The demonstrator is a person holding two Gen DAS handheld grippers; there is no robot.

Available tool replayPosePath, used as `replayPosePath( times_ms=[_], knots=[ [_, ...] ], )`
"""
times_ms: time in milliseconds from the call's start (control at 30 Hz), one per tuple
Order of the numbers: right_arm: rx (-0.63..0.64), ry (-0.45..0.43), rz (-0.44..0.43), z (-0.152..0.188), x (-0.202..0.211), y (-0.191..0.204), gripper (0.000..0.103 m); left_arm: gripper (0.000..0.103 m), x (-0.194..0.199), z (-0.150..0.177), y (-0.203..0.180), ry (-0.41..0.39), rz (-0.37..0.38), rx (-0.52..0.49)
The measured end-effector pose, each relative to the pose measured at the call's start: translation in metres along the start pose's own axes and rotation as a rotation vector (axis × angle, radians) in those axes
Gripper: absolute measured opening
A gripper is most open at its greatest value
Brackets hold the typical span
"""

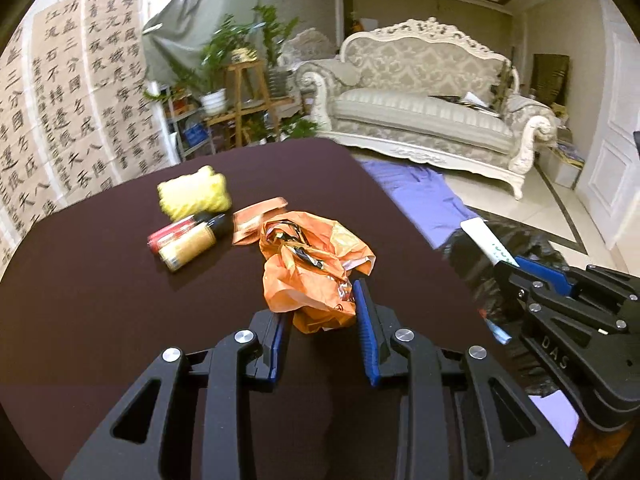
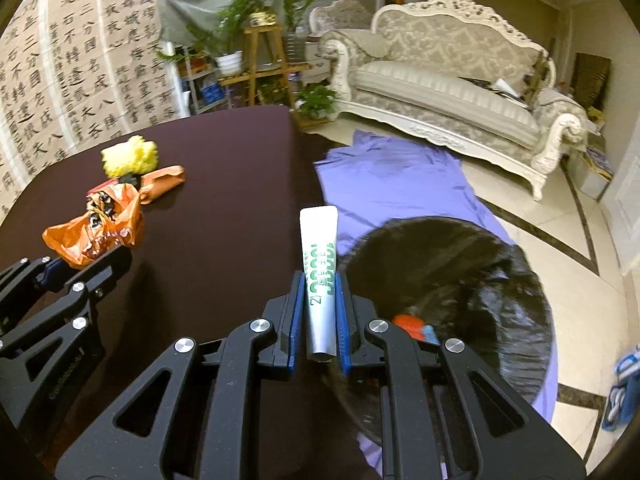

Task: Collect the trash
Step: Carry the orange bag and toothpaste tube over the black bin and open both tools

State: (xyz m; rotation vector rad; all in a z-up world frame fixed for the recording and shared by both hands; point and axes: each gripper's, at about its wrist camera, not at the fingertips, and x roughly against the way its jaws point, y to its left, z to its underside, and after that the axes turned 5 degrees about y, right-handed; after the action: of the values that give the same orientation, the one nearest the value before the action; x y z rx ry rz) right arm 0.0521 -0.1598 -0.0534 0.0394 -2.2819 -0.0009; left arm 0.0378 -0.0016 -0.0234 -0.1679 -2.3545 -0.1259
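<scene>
Right wrist: right gripper clamps white tube; left gripper pinches orange bag (crumpled).

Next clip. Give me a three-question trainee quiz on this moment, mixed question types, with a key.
1. True or false: the right gripper holds a white tube.
2. What is between the left gripper's fingers? A) yellow sponge B) orange bag C) bottle
3. What lines the bin beside the table?

Key: 1 true. 2 B, the orange bag; the sponge and both bottles lie on the table. 3 A black liner.
</scene>
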Motion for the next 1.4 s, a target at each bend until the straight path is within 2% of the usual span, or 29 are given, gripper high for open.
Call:
replayPosePath(
  times_ms=[367, 667, 867, 933, 1000, 1033, 1100, 1400],
  knots=[
    [-0.09, -0.026, 0.115, 0.015, 0.011, -0.056, 0.015, 0.031, -0.004, -0.011, -0.068, -0.033, 0.074, -0.116],
    [-0.153, -0.025, 0.152, 0.023, 0.01, -0.089, 0.015, 0.031, -0.011, -0.011, -0.11, -0.034, 0.112, -0.197],
    [-0.185, -0.027, 0.164, 0.025, 0.009, -0.104, 0.016, 0.032, -0.021, -0.015, -0.121, -0.028, 0.119, -0.212],
    [-0.193, -0.026, 0.165, 0.025, 0.008, -0.108, 0.017, 0.035, -0.024, -0.016, -0.122, -0.026, 0.125, -0.217],
    [-0.204, -0.024, 0.168, 0.026, 0.008, -0.112, 0.022, 0.047, -0.027, -0.017, -0.124, -0.018, 0.126, -0.219],
    [-0.208, -0.025, 0.172, 0.026, 0.008, -0.114, 0.026, 0.049, -0.027, -0.016, -0.124, -0.017, 0.127, -0.217],
    [-0.218, -0.026, 0.18, 0.027, 0.008, -0.118, 0.027, 0.057, -0.028, -0.017, -0.124, -0.013, 0.132, -0.212],
    [-0.244, -0.022, 0.19, 0.031, 0.008, -0.129, 0.029, 0.071, -0.025, -0.016, -0.121, -0.032, 0.11, -0.201]
  ],
)
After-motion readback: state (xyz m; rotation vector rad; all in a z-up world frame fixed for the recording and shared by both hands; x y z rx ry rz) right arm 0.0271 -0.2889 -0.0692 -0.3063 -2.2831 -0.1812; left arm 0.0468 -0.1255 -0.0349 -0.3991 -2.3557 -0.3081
